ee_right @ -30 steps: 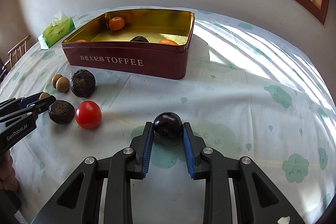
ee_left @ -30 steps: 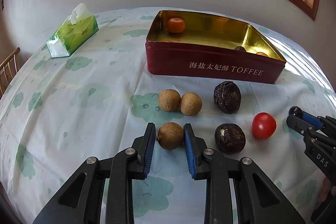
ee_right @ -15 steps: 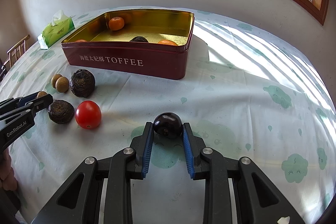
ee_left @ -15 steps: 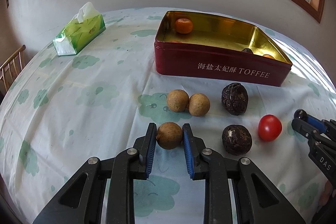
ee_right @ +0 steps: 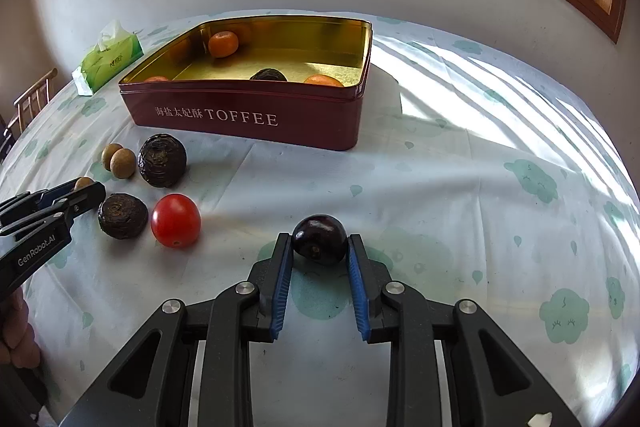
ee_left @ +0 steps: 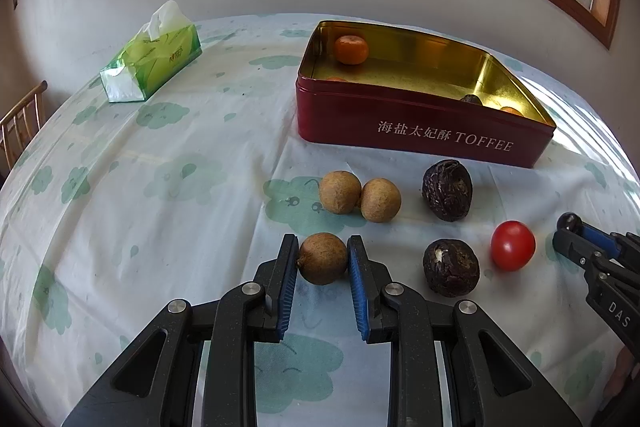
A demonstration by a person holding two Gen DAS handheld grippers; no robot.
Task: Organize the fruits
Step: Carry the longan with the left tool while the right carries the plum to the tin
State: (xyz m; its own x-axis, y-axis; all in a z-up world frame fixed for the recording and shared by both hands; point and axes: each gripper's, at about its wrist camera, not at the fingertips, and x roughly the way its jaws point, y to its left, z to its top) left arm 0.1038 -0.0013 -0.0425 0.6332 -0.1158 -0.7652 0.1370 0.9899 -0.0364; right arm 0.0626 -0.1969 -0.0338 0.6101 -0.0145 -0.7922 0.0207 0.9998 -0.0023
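Three longans [ee_left: 322,258], three wrinkled dark fruits [ee_left: 447,191], one tomato [ee_left: 513,245], one plum [ee_right: 319,239], three oranges [ee_right: 223,44], one tin [ee_right: 248,119], one tissue pack [ee_left: 154,61] and two grippers [ee_left: 322,259] are in view.

The red tin [ee_left: 420,125], right of centre in the left wrist view, carries white lettering along its near side wall: the Chinese characters "海盐太妃酥" followed by "TOFFEE". The same line shows on the tin's [ee_right: 248,115] front wall, left of centre in the right wrist view.

At the lower right edge of the left wrist view, the right tool [ee_left: 600,267] bears the white letters "DAS"; the rest of the word is cut off.

At the lower left of the right wrist view, the left tool [ee_right: 48,223] reads "GenRobot.AI".

The green tissue pack [ee_left: 154,61] at upper left has small print, too blurred to read.
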